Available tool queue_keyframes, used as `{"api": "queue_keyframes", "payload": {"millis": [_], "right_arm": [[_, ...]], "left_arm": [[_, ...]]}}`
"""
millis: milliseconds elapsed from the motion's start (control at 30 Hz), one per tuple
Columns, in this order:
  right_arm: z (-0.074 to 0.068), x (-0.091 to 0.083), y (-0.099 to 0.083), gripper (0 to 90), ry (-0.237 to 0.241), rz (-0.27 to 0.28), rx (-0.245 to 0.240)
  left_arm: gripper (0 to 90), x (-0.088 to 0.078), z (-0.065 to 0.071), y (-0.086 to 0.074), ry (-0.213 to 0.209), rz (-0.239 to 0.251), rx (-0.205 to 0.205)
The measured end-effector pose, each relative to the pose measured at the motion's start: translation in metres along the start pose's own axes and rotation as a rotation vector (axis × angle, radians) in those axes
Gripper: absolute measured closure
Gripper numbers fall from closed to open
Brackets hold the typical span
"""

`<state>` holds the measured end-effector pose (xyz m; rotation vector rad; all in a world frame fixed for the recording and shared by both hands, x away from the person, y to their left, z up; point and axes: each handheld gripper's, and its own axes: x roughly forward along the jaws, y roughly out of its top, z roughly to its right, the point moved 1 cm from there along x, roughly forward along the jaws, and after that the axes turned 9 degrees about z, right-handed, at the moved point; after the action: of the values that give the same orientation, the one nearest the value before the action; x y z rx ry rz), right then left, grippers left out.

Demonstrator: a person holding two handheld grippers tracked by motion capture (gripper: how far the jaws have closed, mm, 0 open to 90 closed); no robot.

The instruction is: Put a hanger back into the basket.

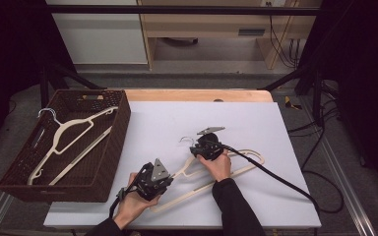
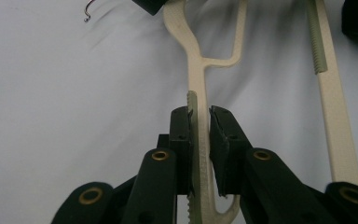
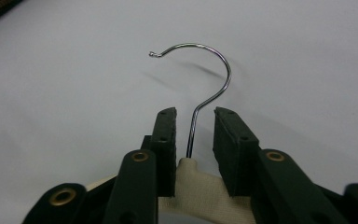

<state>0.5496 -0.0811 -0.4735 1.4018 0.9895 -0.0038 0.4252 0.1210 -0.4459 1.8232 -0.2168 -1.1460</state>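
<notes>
A cream plastic hanger with a metal hook lies flat on the white board. My left gripper is shut on the end of the hanger's near arm; in the left gripper view the ribbed arm runs straight between the jaws. My right gripper sits at the hanger's neck. In the right gripper view the hook's wire rises free between the jaw tips, while the cream neck fills the gap lower down and meets both pads.
A dark wicker basket stands at the left edge with a second cream hanger inside. The right gripper's black cable trails across the board to the right. A strip of wooden table shows behind the board.
</notes>
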Motion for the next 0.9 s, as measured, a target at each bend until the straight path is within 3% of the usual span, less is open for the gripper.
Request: {"api": "queue_keyframes", "payload": {"millis": [100, 333, 500, 700, 833, 900], "right_arm": [[0.0, 0.001, -0.001, 82.6, 0.023, -0.015, 0.019], [-0.002, -0.003, 0.0, 88.3, -0.001, -0.032, 0.064], [-0.005, -0.011, 0.002, 89.0, -0.007, 0.007, 0.067], [-0.012, -0.023, 0.005, 89.1, 0.003, 0.062, 0.065], [-0.017, -0.035, 0.009, 89.1, 0.011, 0.095, 0.057], [-0.018, -0.041, 0.011, 89.1, 0.009, 0.106, 0.051]], "left_arm": [[79.2, 0.002, 0.002, -0.002, -0.003, -0.006, 0.004], [78.9, 0.005, 0.005, -0.005, -0.032, -0.025, 0.0], [77.7, 0.007, 0.002, -0.008, -0.078, -0.018, -0.047], [60.9, 0.002, -0.008, -0.005, -0.09, 0.046, -0.094], [43.6, 0.005, -0.014, -0.001, -0.13, 0.069, -0.137], [40.2, 0.008, -0.017, 0.001, -0.159, 0.074, -0.164]]}}
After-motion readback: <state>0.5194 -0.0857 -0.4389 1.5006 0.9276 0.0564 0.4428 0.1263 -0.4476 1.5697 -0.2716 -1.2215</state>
